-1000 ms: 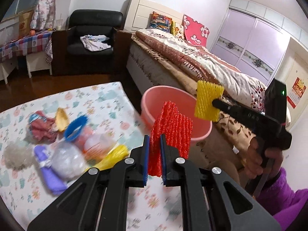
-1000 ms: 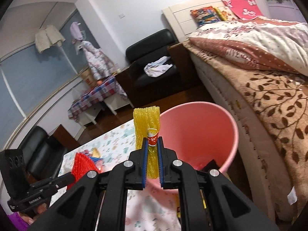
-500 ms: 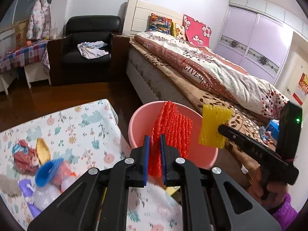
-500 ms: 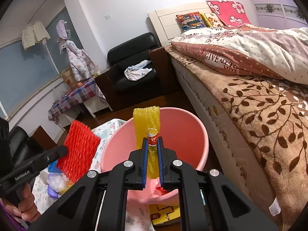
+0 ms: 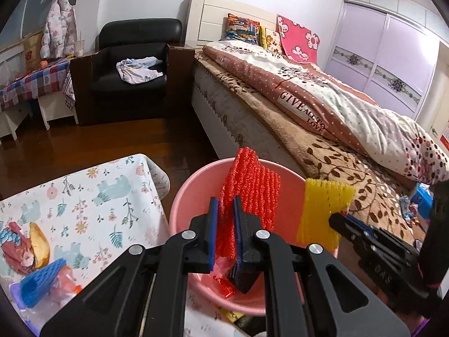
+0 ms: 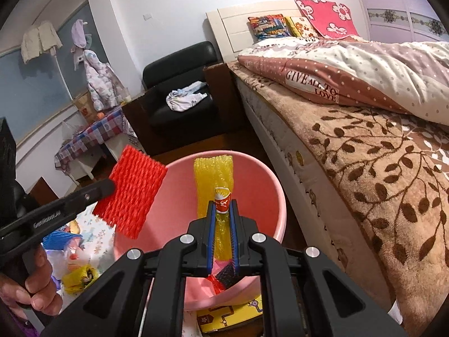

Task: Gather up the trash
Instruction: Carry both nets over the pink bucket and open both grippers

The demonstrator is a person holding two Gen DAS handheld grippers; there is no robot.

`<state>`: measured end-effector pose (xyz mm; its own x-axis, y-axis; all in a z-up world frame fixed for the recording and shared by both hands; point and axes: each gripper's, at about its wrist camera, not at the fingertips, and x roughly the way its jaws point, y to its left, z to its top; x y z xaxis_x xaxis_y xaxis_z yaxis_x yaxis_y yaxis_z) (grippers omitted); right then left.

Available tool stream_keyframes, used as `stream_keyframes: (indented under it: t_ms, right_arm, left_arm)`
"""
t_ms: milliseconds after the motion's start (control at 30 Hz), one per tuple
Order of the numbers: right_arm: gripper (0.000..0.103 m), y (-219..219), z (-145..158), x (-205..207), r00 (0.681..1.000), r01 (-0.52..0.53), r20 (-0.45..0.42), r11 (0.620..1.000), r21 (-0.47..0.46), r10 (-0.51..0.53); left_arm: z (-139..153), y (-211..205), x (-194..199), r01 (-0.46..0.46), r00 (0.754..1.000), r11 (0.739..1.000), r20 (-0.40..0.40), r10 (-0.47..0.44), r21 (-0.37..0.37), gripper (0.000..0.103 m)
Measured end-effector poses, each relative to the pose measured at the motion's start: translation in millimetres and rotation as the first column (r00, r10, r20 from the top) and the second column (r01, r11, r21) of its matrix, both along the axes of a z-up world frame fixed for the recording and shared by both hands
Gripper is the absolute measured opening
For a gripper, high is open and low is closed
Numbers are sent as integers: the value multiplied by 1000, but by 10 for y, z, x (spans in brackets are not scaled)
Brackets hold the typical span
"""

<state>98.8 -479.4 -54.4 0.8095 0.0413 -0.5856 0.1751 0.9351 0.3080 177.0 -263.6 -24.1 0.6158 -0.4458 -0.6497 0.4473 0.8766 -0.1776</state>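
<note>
Currently both grippers sit over the pink plastic bucket (image 5: 185,196), a round smooth-walled tub on the floor between the desk (image 5: 84,196) and the bed (image 5: 322,151).

Left gripper (image 5: 223,210): jaws nearly closed, clamped on the red foam net (image 5: 252,185), a ribbed mesh sleeve standing upright above the near-left part of the bucket opening. In the right wrist view the same net (image 6: 132,193) shows as a flat, roughly square mesh panel at the bucket's left rim.

Right gripper (image 6: 223,219): jaws nearly closed, pinching the yellow foam net (image 6: 214,177), a long flat mesh strip standing upright over the bucket interior. A small red-and-white label (image 6: 222,202) sits on the strip right at the fingertips. In the left wrist view the strip (image 5: 322,207) hangs just right of the red one, apart from it.

Bucket bottom holds a crumpled red wrapper (image 5: 223,280) and a dark piece I can't identify.

Desk has a floral cloth with a bear print. On its near-left part: blue foam net (image 5: 39,280), a yellow curved piece (image 5: 39,247), crumpled red wrapper (image 5: 14,250), clear plastic bits. A hand (image 6: 31,286) grips the left gripper's handle.
</note>
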Motion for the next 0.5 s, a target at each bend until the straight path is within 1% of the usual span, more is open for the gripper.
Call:
stream_keyframes:
  t_ms: [200,400,433,467,500]
  right_arm:
    - [9,14,-111,98,999,-10,-35,1000,-14,10]
    - [9,33,-182,166,998,-27,-53,1000,-12,26]
    - [9,34,-188,172,998,-30,-54,1000,-9,30]
    - [11,31,-187,178,998,-32,-54,999,-8,31]
    - [14,35,-191,185,998,-36,-56,999,-7,35]
  left_arm:
    - [-124,-159,54,8,1000,999,14,-9,50,10]
    - [-149,-251,44,34,999,996,40,-37,80,11]
    - [-145,-258,42,39,998,996,42,-43,84,13]
    - [-144,-257,38,45,998,995,40,-49,85,20]
    - [-145,-263,37,49,998,995,38,-52,83,29]
